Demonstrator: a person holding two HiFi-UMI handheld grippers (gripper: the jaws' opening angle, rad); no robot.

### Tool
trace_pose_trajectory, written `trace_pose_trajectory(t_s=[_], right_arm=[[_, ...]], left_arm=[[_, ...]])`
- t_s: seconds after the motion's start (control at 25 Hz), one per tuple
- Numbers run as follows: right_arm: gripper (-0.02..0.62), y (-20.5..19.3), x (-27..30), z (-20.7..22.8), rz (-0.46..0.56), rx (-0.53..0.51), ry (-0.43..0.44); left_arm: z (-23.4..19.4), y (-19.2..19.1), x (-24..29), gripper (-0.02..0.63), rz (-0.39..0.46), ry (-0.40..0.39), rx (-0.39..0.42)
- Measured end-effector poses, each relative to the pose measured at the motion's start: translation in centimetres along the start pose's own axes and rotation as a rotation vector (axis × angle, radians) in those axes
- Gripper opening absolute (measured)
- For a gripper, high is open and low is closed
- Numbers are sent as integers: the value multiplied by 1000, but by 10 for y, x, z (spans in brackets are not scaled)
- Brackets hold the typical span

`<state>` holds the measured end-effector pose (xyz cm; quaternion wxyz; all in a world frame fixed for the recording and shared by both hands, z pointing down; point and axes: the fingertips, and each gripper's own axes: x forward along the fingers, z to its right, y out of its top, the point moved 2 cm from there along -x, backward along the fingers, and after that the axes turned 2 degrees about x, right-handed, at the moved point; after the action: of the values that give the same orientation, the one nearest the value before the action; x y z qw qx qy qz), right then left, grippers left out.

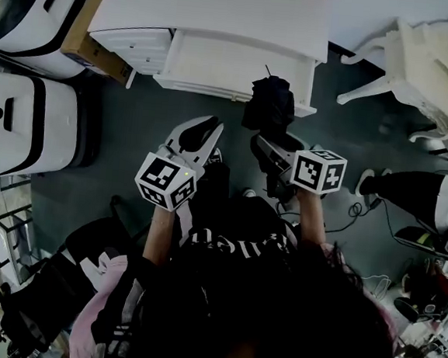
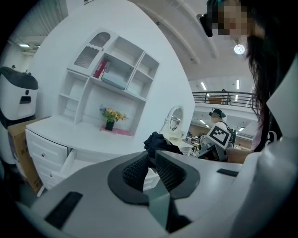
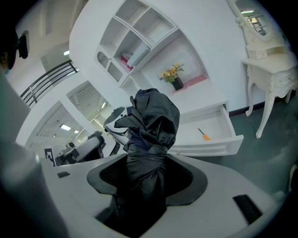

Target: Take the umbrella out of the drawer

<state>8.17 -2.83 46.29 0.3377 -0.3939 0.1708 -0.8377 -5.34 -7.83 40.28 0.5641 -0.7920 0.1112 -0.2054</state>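
A black folded umbrella [image 1: 269,104] hangs in the air in front of the open white drawer [image 1: 233,78] of the desk. My right gripper [image 1: 269,151] is shut on its lower end, and the crumpled fabric [image 3: 151,121] bunches above the jaws [image 3: 144,179]. The drawer [image 3: 209,128] stands pulled out behind it, with a small orange-handled tool [image 3: 203,135] lying inside. My left gripper [image 1: 204,134] is held just left of the umbrella, jaws shut with nothing between them [image 2: 152,168]. From there the umbrella [image 2: 160,143] shows just beyond the jaw tips.
A white desk [image 1: 215,10] with shelves and a flower pot [image 3: 173,76] runs along the back. An ornate white dressing table [image 1: 428,67] stands at right. A cardboard box [image 1: 92,34] and white machines [image 1: 27,118] stand at left. Cables and another person's legs [image 1: 410,191] lie at right.
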Motion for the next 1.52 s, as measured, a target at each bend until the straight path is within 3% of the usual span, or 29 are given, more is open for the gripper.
trace_pose_trajectory(t_s=[0.6, 0.88, 1.52], right_arm=[[276, -89, -125, 18, 12, -52, 78], [276, -151, -180, 1, 58, -100, 101], [276, -152, -191, -12, 63, -125, 111]], left_arm=[[173, -55, -39, 58, 18, 77, -2], [242, -78, -86, 58, 41, 89, 49], [256, -76, -86, 58, 29, 67, 51]])
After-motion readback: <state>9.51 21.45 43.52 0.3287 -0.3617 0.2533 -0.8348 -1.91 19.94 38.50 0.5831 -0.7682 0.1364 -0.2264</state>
